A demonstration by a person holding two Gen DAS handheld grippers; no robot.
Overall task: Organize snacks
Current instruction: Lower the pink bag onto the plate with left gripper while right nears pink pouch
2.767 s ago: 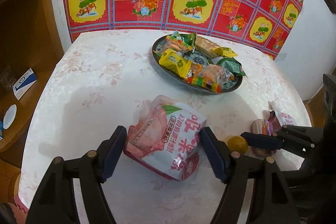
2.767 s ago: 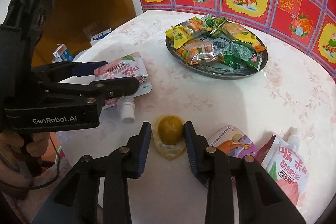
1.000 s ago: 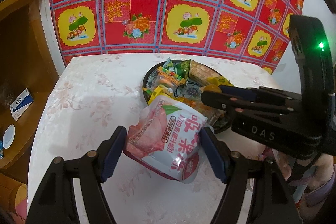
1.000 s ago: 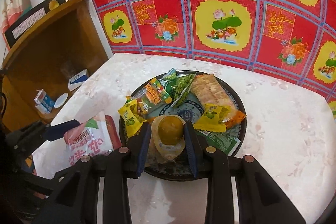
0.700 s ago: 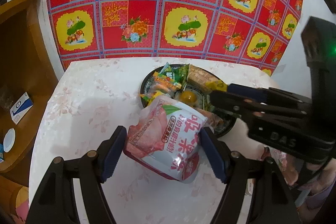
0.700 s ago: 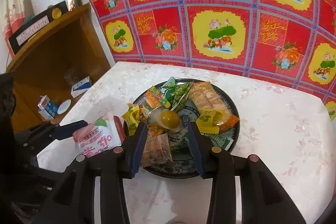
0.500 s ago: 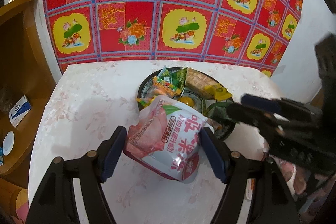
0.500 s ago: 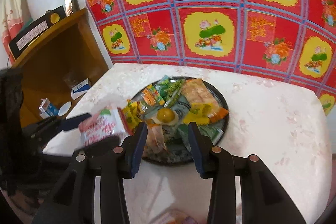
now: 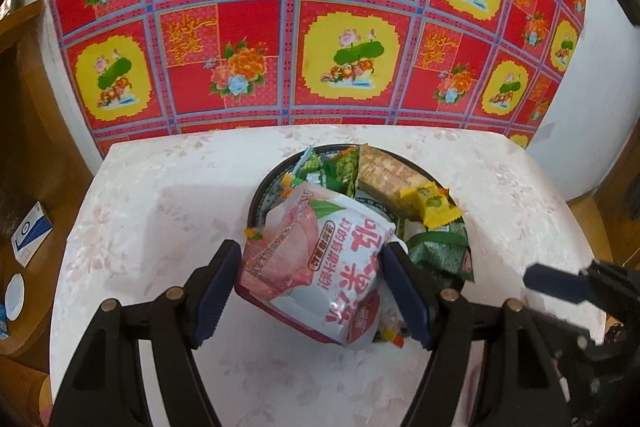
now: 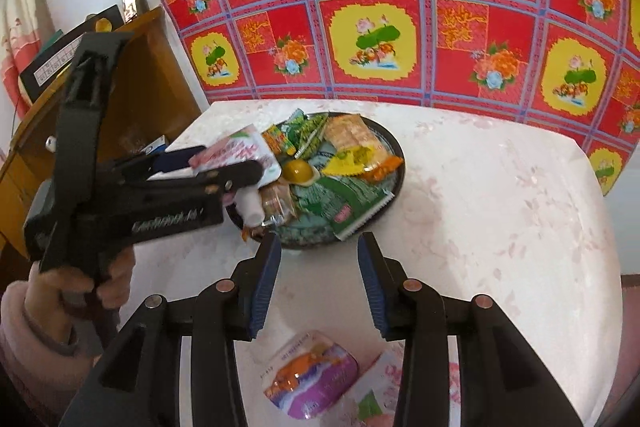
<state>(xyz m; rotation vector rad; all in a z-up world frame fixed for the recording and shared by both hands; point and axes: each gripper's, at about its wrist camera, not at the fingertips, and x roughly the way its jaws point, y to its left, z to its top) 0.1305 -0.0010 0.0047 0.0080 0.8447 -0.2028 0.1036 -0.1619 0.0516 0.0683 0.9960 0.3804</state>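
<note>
My bench (image 9: 168, 211) is a rounded top under a pale cloth with a faint pink flower print. Behind it hangs a glossy red sheet (image 9: 320, 27) of squares with yellow flower medallions. A brown wooden shelf (image 10: 160, 75) stands at the left, and a small blue-and-white box (image 9: 30, 237) lies on it.

A dark round plate (image 10: 394, 163) sits mid-bench, piled with crinkly foil packets in green, yellow and orange. On the pile rests a clear-wrapped yellow ball sweet (image 10: 298, 171).

My left tool (image 9: 314, 287) is clenched on a pink-and-white drink pouch (image 9: 316, 259), soft and puffed, held over the near-left edge of the plate. Its white cap (image 10: 250, 205) points down. In the right view a hand (image 10: 112, 279) in a pale pink sleeve grips that tool's handle, which slants down toward the plate.

My right tool (image 10: 318, 279) is released, with nothing between its blue ribbed pads. It slants down over bare cloth just short of the plate. Below it a purple-and-orange packet (image 10: 312, 375) lies flat, and a second pink pouch (image 10: 388, 383) lies touching it.
</note>
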